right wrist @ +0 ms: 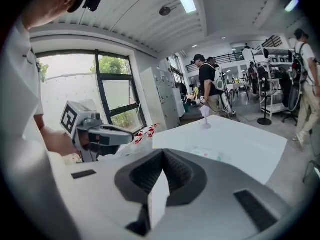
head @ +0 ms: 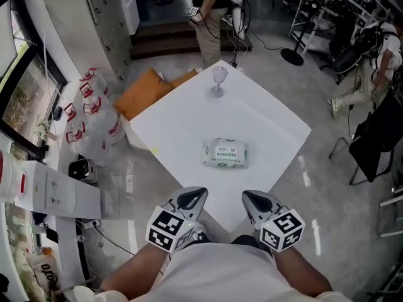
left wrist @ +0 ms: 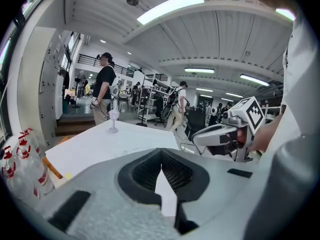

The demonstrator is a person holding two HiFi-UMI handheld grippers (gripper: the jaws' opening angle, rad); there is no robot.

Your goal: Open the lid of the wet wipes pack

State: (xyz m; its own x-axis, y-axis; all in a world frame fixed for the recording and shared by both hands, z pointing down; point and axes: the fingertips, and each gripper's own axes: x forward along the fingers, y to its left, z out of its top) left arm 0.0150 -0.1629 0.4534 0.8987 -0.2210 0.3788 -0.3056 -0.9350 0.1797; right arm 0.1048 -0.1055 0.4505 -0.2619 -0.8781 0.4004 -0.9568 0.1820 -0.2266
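The wet wipes pack (head: 225, 154), white with green print, lies flat near the middle of the white table (head: 271, 121), its lid down. In the right gripper view the wet wipes pack (right wrist: 206, 154) shows just beyond the jaws. Both grippers hang close to my body, short of the table's near corner. My left gripper (head: 196, 194) is shut and holds nothing; its jaws meet in the left gripper view (left wrist: 161, 160). My right gripper (head: 251, 197) is shut too, with nothing held (right wrist: 163, 160). Each points toward the pack from well short of it.
A clear stemmed glass (head: 218, 80) stands near the table's far corner. Plastic bags with red print (head: 94, 115) and cardboard (head: 148, 87) lie on the floor at the left. A person (head: 211, 17) stands beyond the table. A dark chair (head: 378, 134) is at the right.
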